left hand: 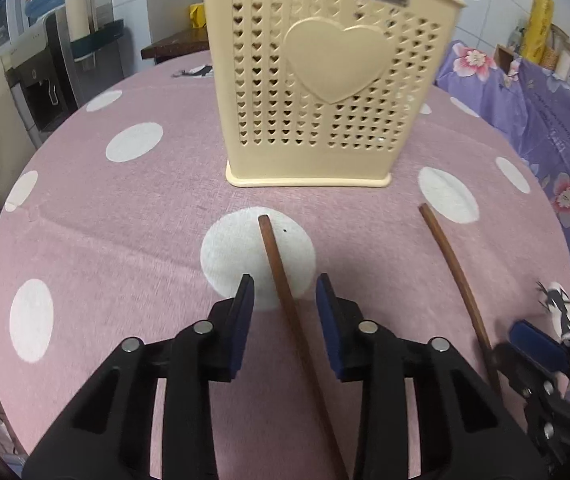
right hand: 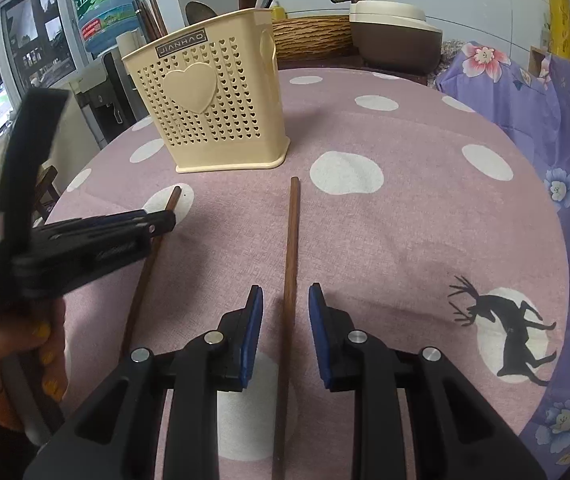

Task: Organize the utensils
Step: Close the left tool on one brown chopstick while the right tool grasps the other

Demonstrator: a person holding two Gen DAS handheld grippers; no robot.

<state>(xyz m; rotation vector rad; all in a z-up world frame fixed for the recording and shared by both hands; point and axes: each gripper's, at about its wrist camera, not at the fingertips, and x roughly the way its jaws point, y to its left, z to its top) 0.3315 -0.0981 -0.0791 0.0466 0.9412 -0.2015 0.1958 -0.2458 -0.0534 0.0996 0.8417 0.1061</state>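
Two brown wooden chopsticks lie on the pink dotted tablecloth in front of a cream perforated utensil holder [left hand: 325,80] that shows in the right wrist view too [right hand: 213,108]. My left gripper [left hand: 285,292] is open, its jaws on either side of the left chopstick [left hand: 281,276]. My right gripper [right hand: 285,300] is open, its jaws on either side of the right chopstick [right hand: 291,248]. The right chopstick also shows in the left wrist view [left hand: 457,272], and the left chopstick in the right wrist view [right hand: 145,280]. The holder has several utensils in it.
The round table [right hand: 405,220] ends close on the left and right. A purple floral cloth [right hand: 557,128] covers something at the right. A rice cooker [right hand: 397,36] stands behind the table. A water dispenser [left hand: 57,64] stands at the left.
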